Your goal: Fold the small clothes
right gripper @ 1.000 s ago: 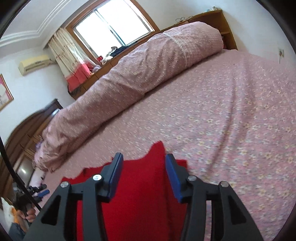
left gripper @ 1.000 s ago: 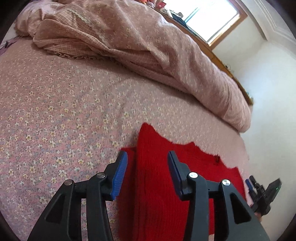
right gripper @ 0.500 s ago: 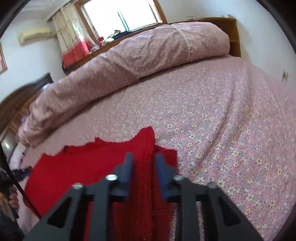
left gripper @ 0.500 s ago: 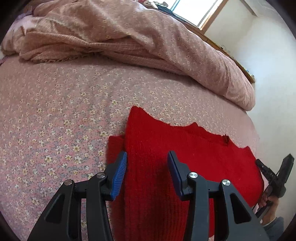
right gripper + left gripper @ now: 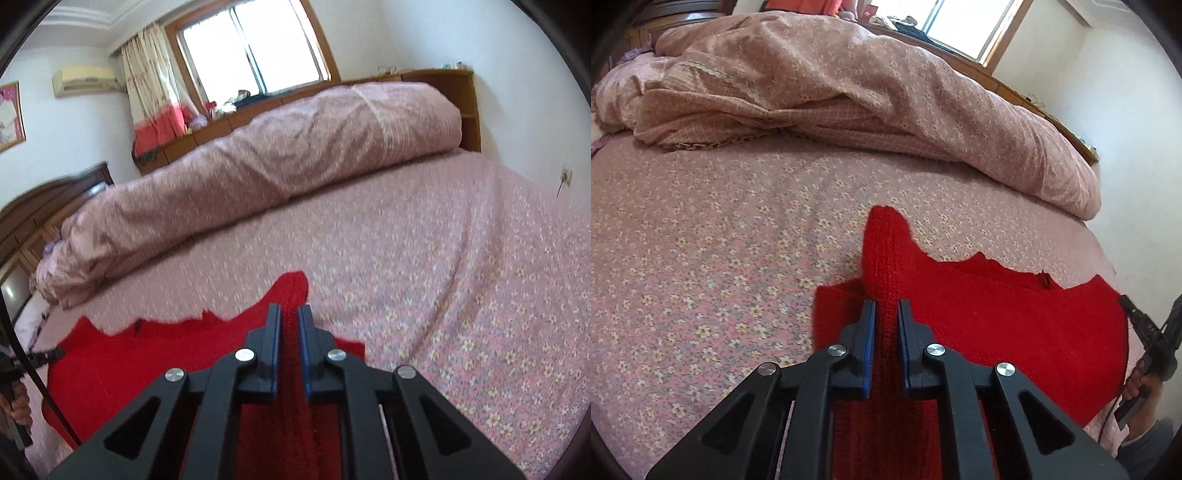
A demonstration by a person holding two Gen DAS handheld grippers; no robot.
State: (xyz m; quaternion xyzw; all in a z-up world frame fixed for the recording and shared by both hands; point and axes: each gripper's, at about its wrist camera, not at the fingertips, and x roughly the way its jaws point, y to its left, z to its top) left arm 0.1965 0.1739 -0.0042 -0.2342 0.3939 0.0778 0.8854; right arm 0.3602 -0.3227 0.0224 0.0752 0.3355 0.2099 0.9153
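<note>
**Both tools pinch the red knit at opposite shoulders**

The red knitted garment [image 5: 997, 325] lies spread on the bed [image 5: 701, 240], on a pink flowered sheet, close to the bed's near edge. The left tool [image 5: 886, 314] is clenched on a raised ridge of the knit at one shoulder strap, its blue pads pressing the fabric from both sides. The right tool [image 5: 289, 321] grips the ridge at the other strap; its jaws are closing, with red fabric between them. The garment's far edge is jagged, dipping at the neckline between the two peaked straps. Beyond that edge the sheet runs bare and flat up to the rolled quilt [image 5: 277, 147] along the far side, well apart from the garment. In the left wrist view the bed's edge falls away just past the garment, toward a white wall.
</note>
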